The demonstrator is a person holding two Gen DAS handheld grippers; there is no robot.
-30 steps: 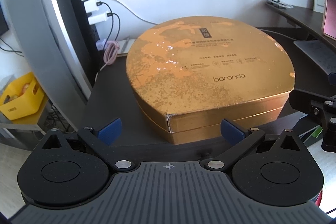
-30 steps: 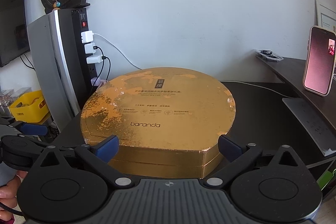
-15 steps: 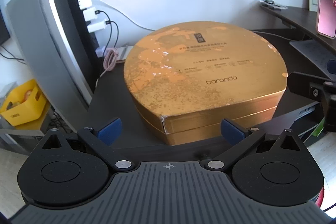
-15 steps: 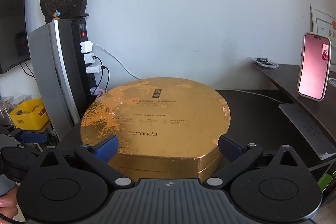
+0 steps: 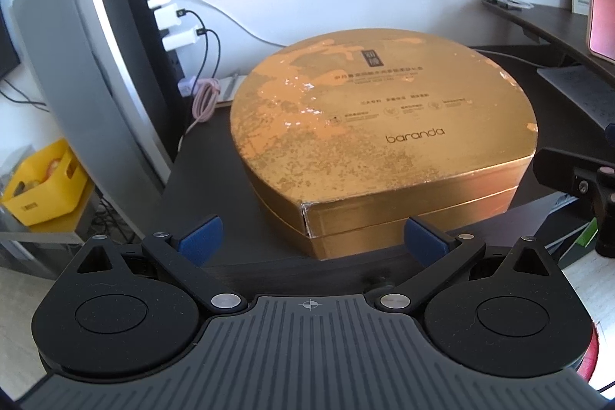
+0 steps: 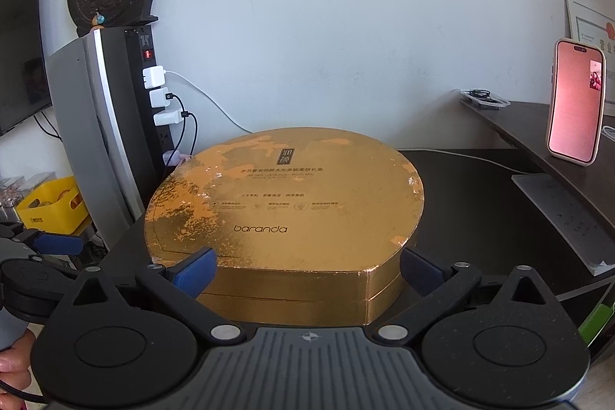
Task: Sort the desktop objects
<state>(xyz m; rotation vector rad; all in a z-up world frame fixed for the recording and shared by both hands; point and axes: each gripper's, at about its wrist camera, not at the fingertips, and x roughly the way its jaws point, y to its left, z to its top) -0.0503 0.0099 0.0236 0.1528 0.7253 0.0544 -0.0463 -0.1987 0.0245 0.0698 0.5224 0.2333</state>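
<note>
Facing one gold box (image 5: 384, 141) on one dark desk (image 5: 215, 187), two grippers, left (image 5: 311, 241) and right (image 6: 305, 273), fingers apart.

Each gripper (image 5: 313, 239) (image 6: 305, 269) is black plastic with blue finger pads (image 5: 201, 239), silver screws and a ribbed grey housing.

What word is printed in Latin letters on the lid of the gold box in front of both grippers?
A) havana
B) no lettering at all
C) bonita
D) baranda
D: the gold box carries "baranda" in dark letters near the front of its lid, readable in both wrist views, with smaller print above it.
</note>
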